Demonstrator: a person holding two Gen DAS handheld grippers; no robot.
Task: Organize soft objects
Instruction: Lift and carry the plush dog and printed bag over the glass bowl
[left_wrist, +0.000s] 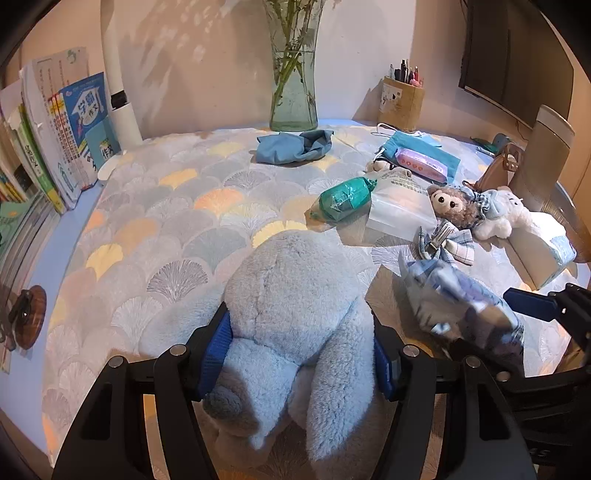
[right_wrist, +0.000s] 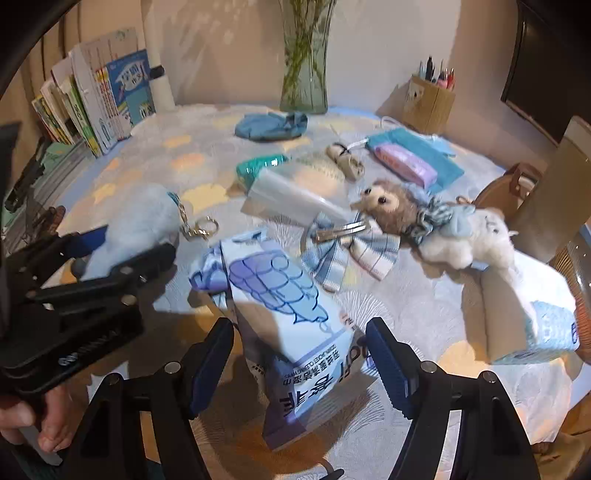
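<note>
My left gripper (left_wrist: 301, 343) is shut on a light blue plush toy (left_wrist: 291, 314) near the table's front; it also shows in the right wrist view (right_wrist: 136, 229) with a key ring (right_wrist: 201, 225). My right gripper (right_wrist: 299, 354) is open, its fingers either side of a blue and white tissue pack (right_wrist: 291, 325), not touching it. The pack also shows in the left wrist view (left_wrist: 461, 299). A brown plush bear (right_wrist: 391, 206), a white plush toy (right_wrist: 469, 240), a plaid bow (right_wrist: 354, 247), a green roll (left_wrist: 343, 197) and a blue cloth (left_wrist: 291, 146) lie further back.
A glass vase (left_wrist: 293, 92) stands at the back, a pen holder (left_wrist: 400, 99) at back right, books (left_wrist: 66, 125) at the left. A clear bag (right_wrist: 295, 195), a pink pack (right_wrist: 406, 166) on a teal pouch, a tissue box (right_wrist: 528, 317) and a brown handbag (right_wrist: 506, 192) sit at right.
</note>
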